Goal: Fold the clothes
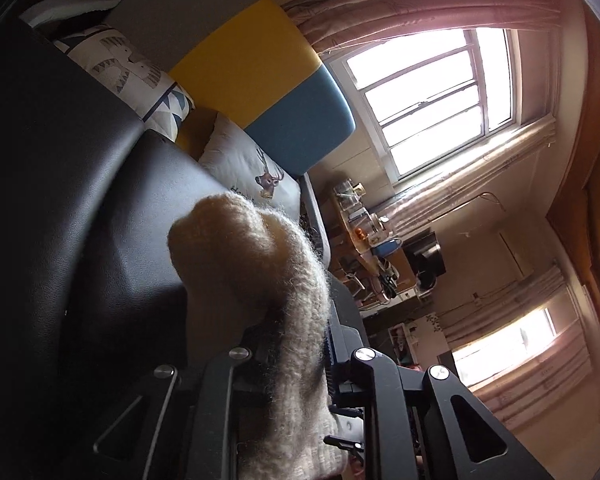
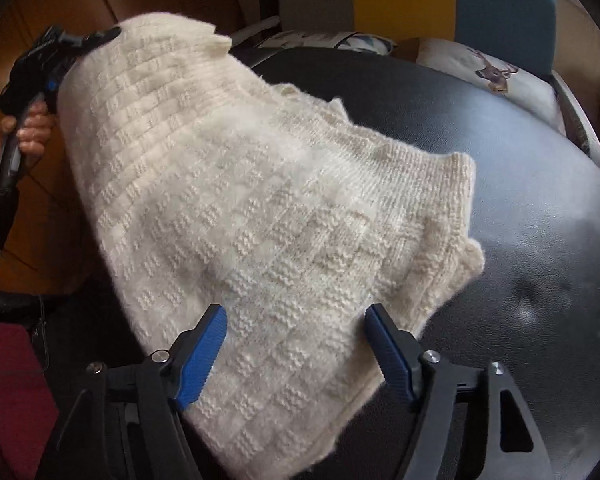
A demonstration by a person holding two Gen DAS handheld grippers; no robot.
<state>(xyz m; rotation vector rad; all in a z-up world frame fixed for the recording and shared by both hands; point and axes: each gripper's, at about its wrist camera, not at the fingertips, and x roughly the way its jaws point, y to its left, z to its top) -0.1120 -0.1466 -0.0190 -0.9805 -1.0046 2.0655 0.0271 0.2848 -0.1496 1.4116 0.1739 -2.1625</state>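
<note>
Sweater [image 2: 260, 200], one; claws, two

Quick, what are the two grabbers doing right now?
Left gripper: shut on the cream sweater, lifting one end.
Right gripper: open, its fingers either side of the sweater.

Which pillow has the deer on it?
Find the black leather table, then look past its far edge to the blue seat back. The white deer pillow leans there; its neighbour, the white pillow with blue triangles, shows no animal head.
</note>
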